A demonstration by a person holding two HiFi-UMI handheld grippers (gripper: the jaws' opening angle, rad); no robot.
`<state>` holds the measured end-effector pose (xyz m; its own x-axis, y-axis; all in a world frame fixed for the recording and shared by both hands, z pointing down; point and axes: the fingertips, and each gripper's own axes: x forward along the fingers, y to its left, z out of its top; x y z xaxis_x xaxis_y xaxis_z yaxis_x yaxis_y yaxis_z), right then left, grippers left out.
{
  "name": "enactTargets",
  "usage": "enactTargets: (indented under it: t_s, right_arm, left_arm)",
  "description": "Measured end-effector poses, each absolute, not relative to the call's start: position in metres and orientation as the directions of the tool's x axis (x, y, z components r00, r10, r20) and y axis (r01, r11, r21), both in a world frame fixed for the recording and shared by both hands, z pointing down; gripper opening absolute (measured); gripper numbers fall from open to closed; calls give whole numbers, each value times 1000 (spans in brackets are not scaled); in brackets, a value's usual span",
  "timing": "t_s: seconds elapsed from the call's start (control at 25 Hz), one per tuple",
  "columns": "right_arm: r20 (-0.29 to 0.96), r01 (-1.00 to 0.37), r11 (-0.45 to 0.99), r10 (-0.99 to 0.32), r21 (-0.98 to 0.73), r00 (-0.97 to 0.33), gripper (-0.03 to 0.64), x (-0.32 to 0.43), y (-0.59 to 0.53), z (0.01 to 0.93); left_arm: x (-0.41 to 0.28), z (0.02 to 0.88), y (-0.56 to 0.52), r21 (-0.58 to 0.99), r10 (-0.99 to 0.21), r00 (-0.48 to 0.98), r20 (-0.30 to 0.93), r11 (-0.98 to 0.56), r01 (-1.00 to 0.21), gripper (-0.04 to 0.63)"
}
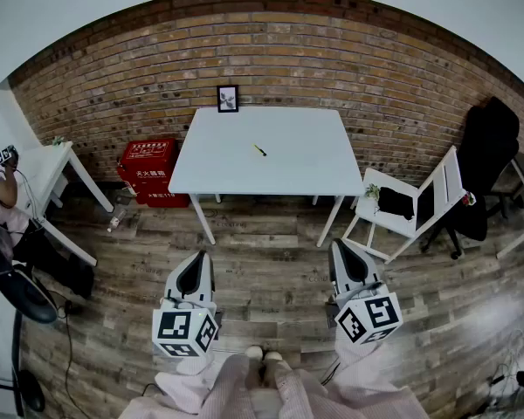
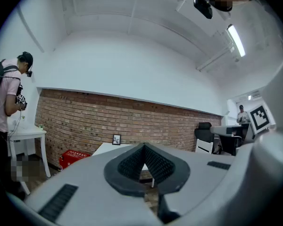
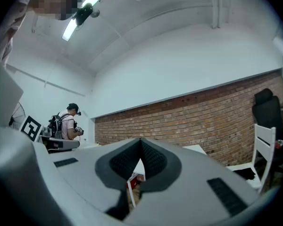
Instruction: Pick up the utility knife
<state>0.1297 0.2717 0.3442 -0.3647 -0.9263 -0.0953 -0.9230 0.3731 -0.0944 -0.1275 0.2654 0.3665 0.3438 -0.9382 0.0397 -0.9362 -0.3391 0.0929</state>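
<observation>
The approach is only beginning: the utility knife (image 1: 259, 150) — a small yellowish thing, too small to tell more — is lying near the middle of the white table (image 1: 323, 177), far ahead and well apart from both grippers. The left gripper (image 1: 197, 258) and the right gripper (image 1: 341, 248) are holding their jaws pressed together, with nothing between them. Next, I judge, the person is going to need to step up to the table and spread one pair of jaws. The red box (image 1: 148, 160) on the floor, left of the table, is not showing its contents.
</observation>
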Motion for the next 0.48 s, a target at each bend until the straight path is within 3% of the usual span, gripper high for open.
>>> enactTargets:
  t_s: [0.48]
  right_arm:
    - [-102, -912, 397, -916, -102, -387, 3, 133, 277, 345]
  left_arm:
    - [-119, 371, 271, 99, -940, 339, 48, -333, -938, -6]
